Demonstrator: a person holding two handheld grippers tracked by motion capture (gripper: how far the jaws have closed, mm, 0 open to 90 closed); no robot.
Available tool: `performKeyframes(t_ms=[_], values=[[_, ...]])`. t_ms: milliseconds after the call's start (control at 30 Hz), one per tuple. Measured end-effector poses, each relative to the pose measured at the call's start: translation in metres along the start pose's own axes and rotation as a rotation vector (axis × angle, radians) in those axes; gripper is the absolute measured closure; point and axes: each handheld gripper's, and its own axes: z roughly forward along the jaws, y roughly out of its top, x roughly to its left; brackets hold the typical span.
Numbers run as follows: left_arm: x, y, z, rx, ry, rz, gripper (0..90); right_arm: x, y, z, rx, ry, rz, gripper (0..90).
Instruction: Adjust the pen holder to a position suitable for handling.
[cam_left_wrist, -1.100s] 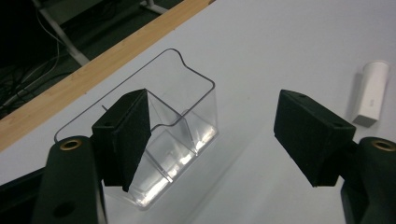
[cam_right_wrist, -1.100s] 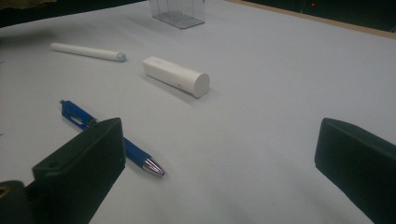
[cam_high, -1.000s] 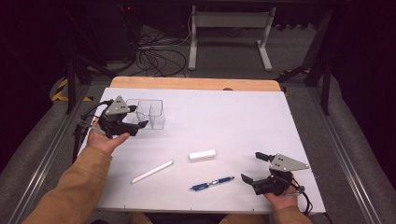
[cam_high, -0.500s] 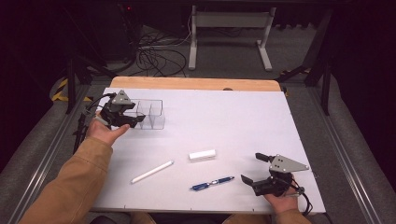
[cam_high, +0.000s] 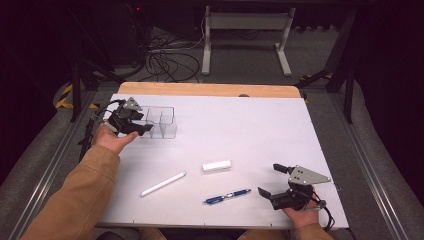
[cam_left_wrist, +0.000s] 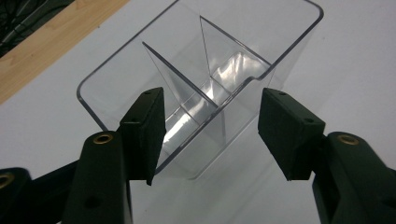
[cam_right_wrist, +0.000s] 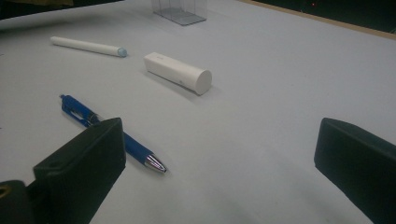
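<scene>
The clear plastic three-compartment organiser box (cam_left_wrist: 201, 88) stood upright on the white table (cam_high: 260, 130) near its far left corner, its near end between the spread jaws of the left gripper (cam_left_wrist: 212, 126), which did not yet touch it. It looked light, rigid and slick, with thin walls that could crack or slip under a hard squeeze; the short end wall seemed the best place to grip. Well apart lay a white marker (cam_high: 163, 184), a white cylindrical eraser stick (cam_high: 216, 166) and a blue pen (cam_high: 227, 196). The right gripper (cam_high: 274, 179) rested near the pen, jaws wide, holding nothing.
</scene>
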Motion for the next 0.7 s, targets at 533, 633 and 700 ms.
performKeyframes(t_ms=[533, 633, 700], values=[[-0.0070, -0.0018, -0.0006, 0.003, 0.017, 0.077, 46.7, 0.0001, -0.0002, 0.0006, 0.007, -0.001, 0.001, 2.9], [-0.0060, -0.0022, -0.0013, 0.004, 0.029, 0.100, 53.7, 0.0000, -0.0003, 0.0008, 0.008, 0.000, 0.000, 3.0], [-0.0042, -0.0031, -0.0019, 0.001, 0.015, 0.117, 55.2, -0.0001, -0.0004, 0.0011, 0.009, 0.000, -0.001, 3.0]])
